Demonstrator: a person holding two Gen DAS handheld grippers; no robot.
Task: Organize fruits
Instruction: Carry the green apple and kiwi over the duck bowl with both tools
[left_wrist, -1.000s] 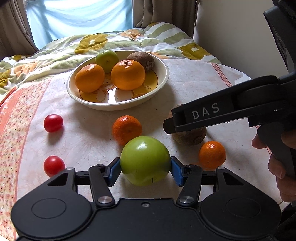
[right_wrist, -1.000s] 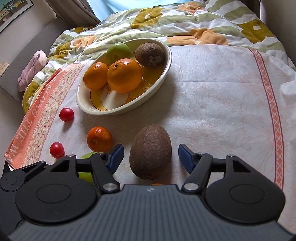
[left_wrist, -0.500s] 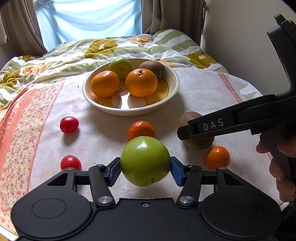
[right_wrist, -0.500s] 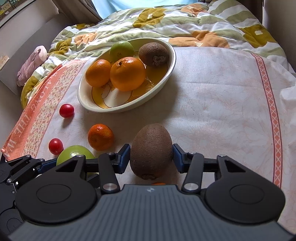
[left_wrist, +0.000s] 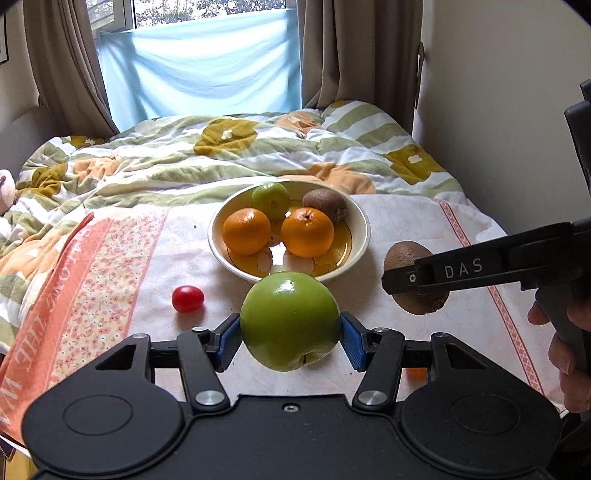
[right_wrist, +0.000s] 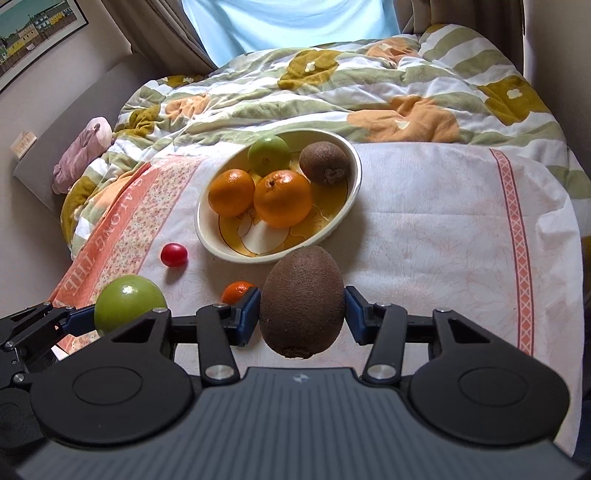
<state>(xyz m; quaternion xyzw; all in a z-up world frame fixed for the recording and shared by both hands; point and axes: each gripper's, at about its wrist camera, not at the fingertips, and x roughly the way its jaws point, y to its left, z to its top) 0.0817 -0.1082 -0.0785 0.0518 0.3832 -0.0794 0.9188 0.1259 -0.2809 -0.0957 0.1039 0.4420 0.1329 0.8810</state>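
The left claw (left_wrist: 290, 338) grips a large green apple (left_wrist: 290, 320) between its blue pads (left_wrist: 227, 341), holding it clear of the cloth-covered counter (right_wrist: 424, 206), just in front of the near rim of a cream bowl (left_wrist: 360, 240). To its right, the right claw (right_wrist: 301, 315) is clamped on a brown kiwi (right_wrist: 302, 301), its blue pads pressing both sides of the fruit, which also hangs above the cloth near the bowl's front edge. From the left camera the same kiwi shows behind the black finger marked "DAS", with part of a person's hand (left_wrist: 565, 354) wrapped around the handle at far right.

The bowl sits toward the far side of the counter and holds two oranges (right_wrist: 282, 197) side by side at the front, with a smaller green apple (right_wrist: 268, 154) and a second kiwi (right_wrist: 324, 162) behind them. Loose on the cloth remain a red cherry tomato (right_wrist: 173, 254) left of the bowl and a small tangerine (right_wrist: 236, 291), partly hidden behind the right claw's left finger. A sliver of another orange fruit (left_wrist: 416, 372) peeks out beside the left claw's right finger.

Beyond the counter lies a bed with a quilt (right_wrist: 332, 85) in green, white and orange, with a pale blue sheet (left_wrist: 199, 62) hung over the window between brown curtains.
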